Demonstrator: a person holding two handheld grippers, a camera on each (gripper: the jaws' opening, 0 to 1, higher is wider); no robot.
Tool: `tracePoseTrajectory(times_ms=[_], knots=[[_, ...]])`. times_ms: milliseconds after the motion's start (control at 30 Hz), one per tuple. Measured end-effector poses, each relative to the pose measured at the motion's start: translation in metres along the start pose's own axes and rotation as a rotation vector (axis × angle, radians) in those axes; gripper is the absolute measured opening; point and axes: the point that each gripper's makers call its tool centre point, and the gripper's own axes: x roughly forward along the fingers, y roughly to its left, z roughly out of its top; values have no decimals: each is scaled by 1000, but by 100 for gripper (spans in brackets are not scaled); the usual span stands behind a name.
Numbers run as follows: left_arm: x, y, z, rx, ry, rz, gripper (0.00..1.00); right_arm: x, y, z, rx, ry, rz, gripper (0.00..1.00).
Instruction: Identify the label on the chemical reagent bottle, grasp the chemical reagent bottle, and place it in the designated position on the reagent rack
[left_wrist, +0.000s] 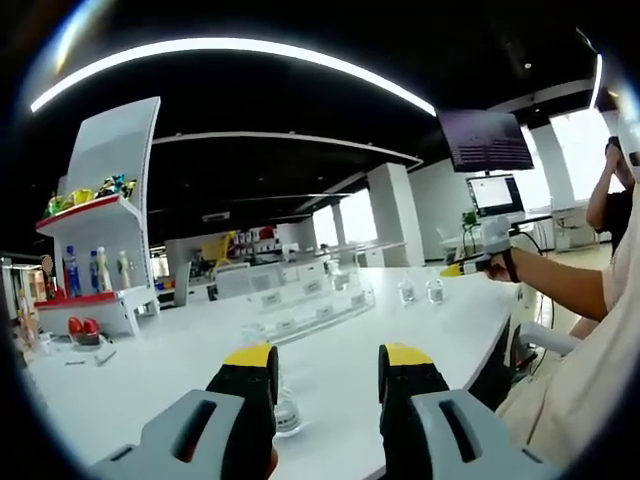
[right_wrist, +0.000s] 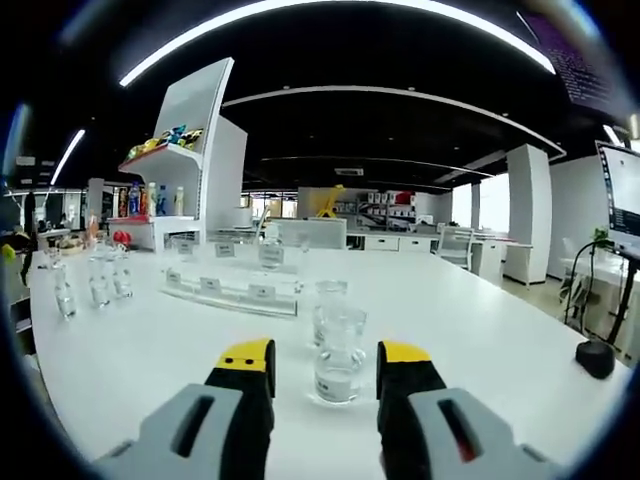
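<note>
In the right gripper view, a small clear reagent bottle (right_wrist: 340, 358) with a white label stands on the white table (right_wrist: 480, 330), just ahead of my open right gripper (right_wrist: 325, 358) and between its yellow-tipped jaws, untouched. A second clear bottle (right_wrist: 327, 298) stands right behind it. The clear acrylic reagent rack (right_wrist: 232, 288) with label tags lies further back on the left. In the left gripper view, my left gripper (left_wrist: 328, 358) is open over the table, with a small bottle (left_wrist: 287, 412) low beside its left jaw. The rack (left_wrist: 305, 305) is ahead, with two bottles (left_wrist: 420, 291) to its right.
Three more clear bottles (right_wrist: 98, 280) stand at the table's left end. A white display shelf (left_wrist: 105, 230) holds coloured bottles and snacks. A person's arm holds the right gripper (left_wrist: 470, 266) over the table's right edge. A black object (right_wrist: 595, 358) lies far right; a monitor (left_wrist: 497, 192) stands behind.
</note>
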Motion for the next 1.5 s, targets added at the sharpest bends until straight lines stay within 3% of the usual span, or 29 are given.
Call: tracePoseTrajectory(times_ms=[1500], knots=[[-4, 7, 0, -17, -6, 14, 41, 22, -6, -16, -6, 27, -33, 33]])
